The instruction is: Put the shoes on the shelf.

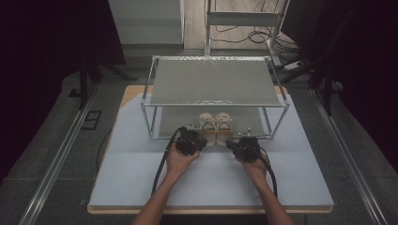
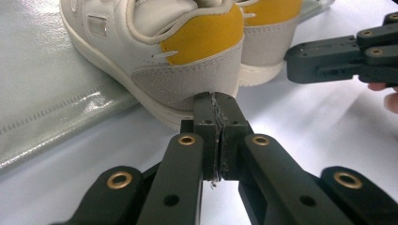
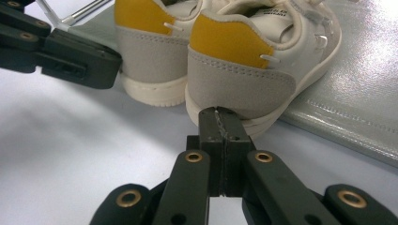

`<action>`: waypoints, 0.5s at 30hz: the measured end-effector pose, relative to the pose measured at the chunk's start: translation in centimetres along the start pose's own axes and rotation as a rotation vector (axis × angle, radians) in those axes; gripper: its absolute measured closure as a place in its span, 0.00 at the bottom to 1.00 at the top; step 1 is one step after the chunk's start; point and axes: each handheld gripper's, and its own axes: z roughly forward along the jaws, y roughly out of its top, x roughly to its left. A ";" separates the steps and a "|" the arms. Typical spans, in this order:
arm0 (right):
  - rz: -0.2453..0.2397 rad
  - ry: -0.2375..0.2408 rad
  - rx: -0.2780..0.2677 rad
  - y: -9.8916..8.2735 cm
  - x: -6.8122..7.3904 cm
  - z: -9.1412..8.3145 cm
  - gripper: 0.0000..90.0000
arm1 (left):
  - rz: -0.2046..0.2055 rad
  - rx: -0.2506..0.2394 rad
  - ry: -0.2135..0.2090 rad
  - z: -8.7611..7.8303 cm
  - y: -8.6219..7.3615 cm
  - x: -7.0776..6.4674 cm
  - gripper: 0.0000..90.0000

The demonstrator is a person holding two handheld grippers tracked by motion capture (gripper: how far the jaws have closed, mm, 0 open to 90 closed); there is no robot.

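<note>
Both tools closed, empty: left tool (image 2: 217,101) tip at left shoe (image 2: 187,56) heel, right tool (image 3: 219,115) at right shoe (image 3: 253,70) heel, prob. to nudge the pair under the rack (image 1: 213,104), frame centre.

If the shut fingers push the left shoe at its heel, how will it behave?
The left shoe probably slides rather than tips: its flat sole lies on the shelf fabric. It looks small, likely light. The suede heel may dent slightly; the low push could skew it.
</note>
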 end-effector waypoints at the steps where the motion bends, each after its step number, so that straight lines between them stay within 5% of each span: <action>1: 0.001 0.001 0.001 0.0 0.0 0.0 0.99 | -0.003 -0.003 0.003 0.1 0.1 0.1 0.98; 15: -0.002 0.002 -0.001 0.1 0.0 0.2 0.99 | -0.040 0.016 0.025 1.2 1.3 1.0 0.98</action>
